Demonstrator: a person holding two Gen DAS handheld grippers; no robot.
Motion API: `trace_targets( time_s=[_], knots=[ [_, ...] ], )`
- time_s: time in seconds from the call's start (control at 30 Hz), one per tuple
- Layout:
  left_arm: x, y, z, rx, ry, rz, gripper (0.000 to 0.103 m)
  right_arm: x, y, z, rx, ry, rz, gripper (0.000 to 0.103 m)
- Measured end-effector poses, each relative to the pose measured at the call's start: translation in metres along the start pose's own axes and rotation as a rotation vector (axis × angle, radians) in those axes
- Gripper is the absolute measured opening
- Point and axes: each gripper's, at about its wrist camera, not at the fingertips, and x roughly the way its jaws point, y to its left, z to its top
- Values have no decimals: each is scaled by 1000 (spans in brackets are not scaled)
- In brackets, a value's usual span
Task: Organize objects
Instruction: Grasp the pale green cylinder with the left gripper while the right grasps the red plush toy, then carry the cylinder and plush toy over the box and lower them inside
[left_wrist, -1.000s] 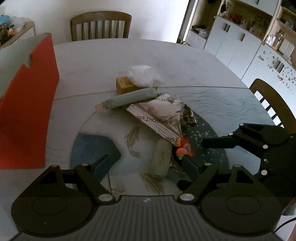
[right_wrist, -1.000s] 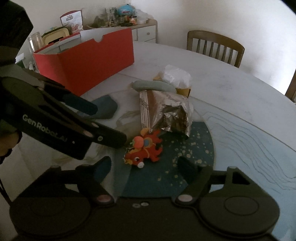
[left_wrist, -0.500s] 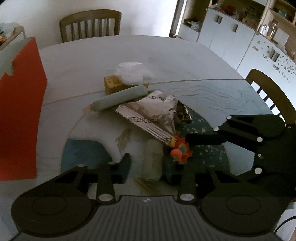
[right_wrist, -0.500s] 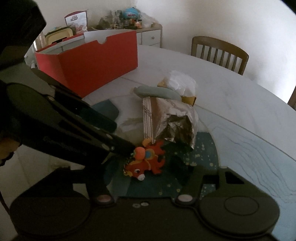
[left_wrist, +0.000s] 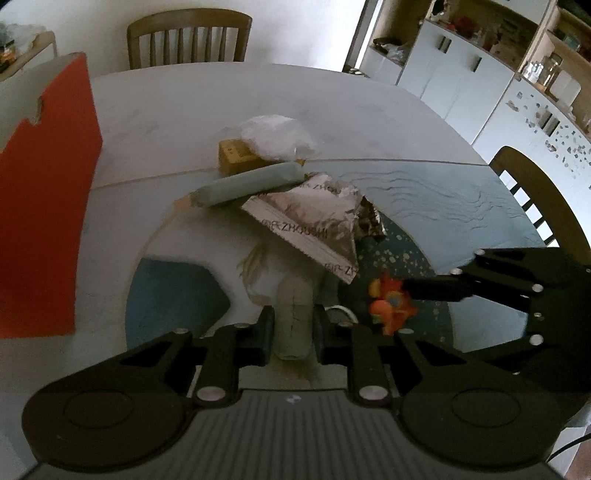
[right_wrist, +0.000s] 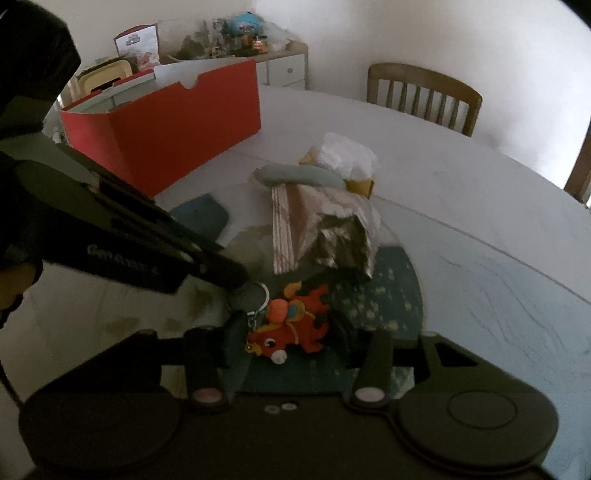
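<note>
My left gripper (left_wrist: 291, 325) is shut on a pale green cylinder (left_wrist: 294, 317) lying on the round table (left_wrist: 166, 122). My right gripper (right_wrist: 291, 338) is shut on a red-orange toy keychain (right_wrist: 291, 328); it also shows in the left wrist view (left_wrist: 389, 302). Beyond them lie a silver foil snack bag (left_wrist: 314, 218), a long grey-green roll (left_wrist: 247, 184), a yellow box (left_wrist: 234, 157) and a white crumpled bag (left_wrist: 275, 134). An open red box (right_wrist: 166, 110) stands at the table's left.
Wooden chairs stand at the far side (left_wrist: 188, 37) and at the right (left_wrist: 535, 199). White cabinets (left_wrist: 480, 88) line the right wall. A cluttered sideboard (right_wrist: 240, 48) stands behind the red box. A dark blue patch (left_wrist: 173, 295) is part of the table's pattern.
Both grippers moved forward and closed: the left around the pale green cylinder, the right around the toy keychain. Both were open a second ago.
</note>
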Motion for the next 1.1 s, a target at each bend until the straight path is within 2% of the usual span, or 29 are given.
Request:
trace_targets(
  time_s=[0.23,0.47,0.73,1.1],
  knots=[
    [-19,5,-8,-40,-4,0,20,-25,-1,-8,74,8,1,46],
    [-50,16,-10,-96,-46,10,20,-51,12,5,113,-14,-10,46],
    [-99,35,-1,-120,-104,59,20,-77,29,36,151,-35,-23,46],
    [-160,88,14,-131,-157,127,20,-95,58,94,96,-67,-7,46]
  ],
)
